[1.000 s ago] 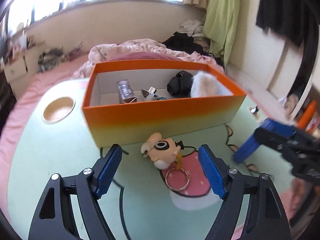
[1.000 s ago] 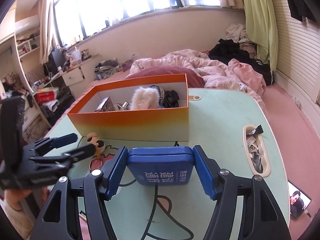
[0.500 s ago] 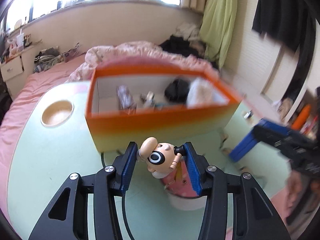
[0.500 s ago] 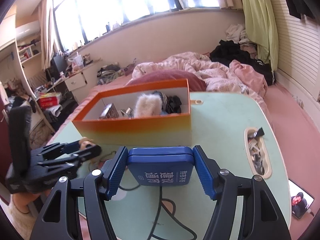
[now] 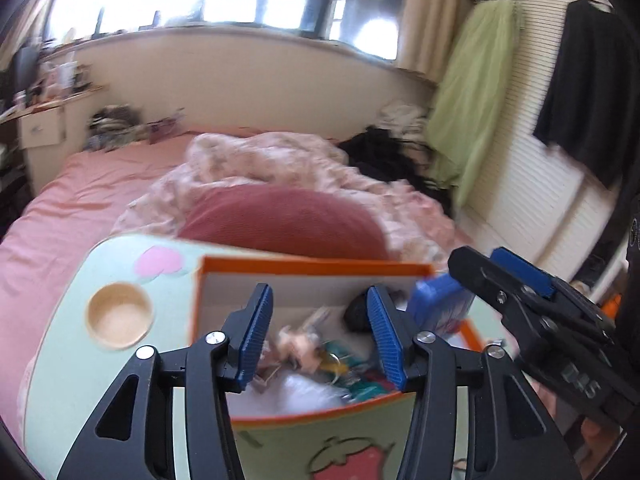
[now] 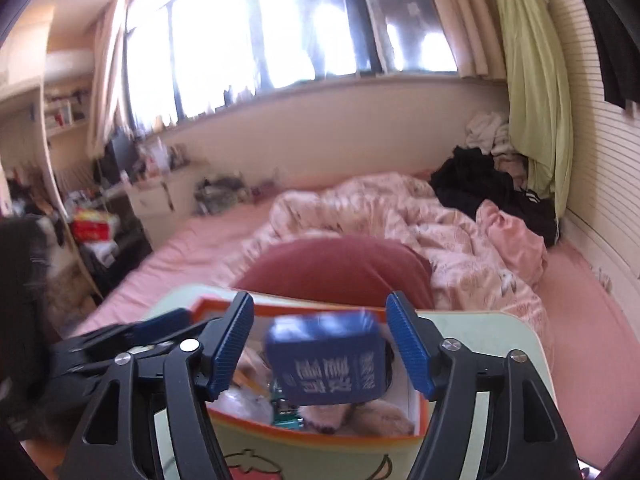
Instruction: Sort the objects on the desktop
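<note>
Both grippers, left [image 5: 318,334] and right [image 6: 322,346], hover with fingers apart over the orange cardboard box [image 6: 320,436] at the pale-green tabletop's far edge, the flat blue tin [image 6: 326,362] and small cartoon-figure keychain [image 5: 298,350] apparently dropping inside, sorting seemingly near done.

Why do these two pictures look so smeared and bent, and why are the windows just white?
Left wrist view: the orange box and its contents are motion-blurred, while the left gripper stays sharp. Right wrist view: the blue case between the right gripper fingers is smeared, its lettering unreadable. Both views: windows blown out by daylight; the fisheye lens curves the walls.
</note>
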{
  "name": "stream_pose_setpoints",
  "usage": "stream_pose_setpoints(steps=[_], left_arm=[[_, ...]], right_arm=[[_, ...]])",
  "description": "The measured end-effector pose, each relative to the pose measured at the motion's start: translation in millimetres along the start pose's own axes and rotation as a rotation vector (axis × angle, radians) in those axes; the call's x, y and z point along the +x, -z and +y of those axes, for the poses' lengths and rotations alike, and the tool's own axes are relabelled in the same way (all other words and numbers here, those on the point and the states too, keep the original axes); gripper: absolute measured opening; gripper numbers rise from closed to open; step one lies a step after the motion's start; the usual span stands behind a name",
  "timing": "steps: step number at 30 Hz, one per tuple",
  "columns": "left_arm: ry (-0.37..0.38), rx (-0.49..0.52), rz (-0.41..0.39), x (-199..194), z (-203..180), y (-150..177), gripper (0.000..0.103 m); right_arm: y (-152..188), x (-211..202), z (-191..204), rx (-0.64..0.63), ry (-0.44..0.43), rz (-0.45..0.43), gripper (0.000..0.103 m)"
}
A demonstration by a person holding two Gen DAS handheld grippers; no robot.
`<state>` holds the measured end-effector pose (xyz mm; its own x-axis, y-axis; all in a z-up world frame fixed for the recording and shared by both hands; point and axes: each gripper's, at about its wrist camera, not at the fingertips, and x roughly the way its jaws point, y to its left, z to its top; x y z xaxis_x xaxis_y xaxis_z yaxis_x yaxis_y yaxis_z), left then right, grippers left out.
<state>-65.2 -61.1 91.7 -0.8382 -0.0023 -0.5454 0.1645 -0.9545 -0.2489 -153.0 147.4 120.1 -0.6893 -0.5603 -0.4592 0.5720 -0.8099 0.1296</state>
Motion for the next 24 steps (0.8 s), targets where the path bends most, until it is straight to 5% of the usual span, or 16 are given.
stream_pose_setpoints(steps=[6, 10, 17, 19, 21, 24], left_arm=[[-0.001, 0.005, 0.049, -19, 7, 39, 0.065], [-0.063, 0.132, 0.036, -36, -14, 64, 0.082], [-0.137, 0.246, 0.157, -23, -31, 107, 0.082], [-0.171, 0.250, 0.247, -9, -30, 114, 0.083], [-0.182, 0.206, 0.247, -2, -20, 117, 0.101], [-0.201, 0.189, 0.228, 4, -12, 123, 0.103]], right_arm=[[31, -30, 4, 0.003, -0.031, -0.018, 0.079], [61, -48, 10, -0.043, 0.014, 0.079, 0.079], [116, -45, 2, 0.014, 0.078, 0.223, 0.079], [132, -39, -2, 0.046, 0.096, 0.293, 0.090], [145, -33, -4, 0.063, 0.118, 0.353, 0.097], [150, -32, 6, -0.010, 0.154, 0.356, 0.103]])
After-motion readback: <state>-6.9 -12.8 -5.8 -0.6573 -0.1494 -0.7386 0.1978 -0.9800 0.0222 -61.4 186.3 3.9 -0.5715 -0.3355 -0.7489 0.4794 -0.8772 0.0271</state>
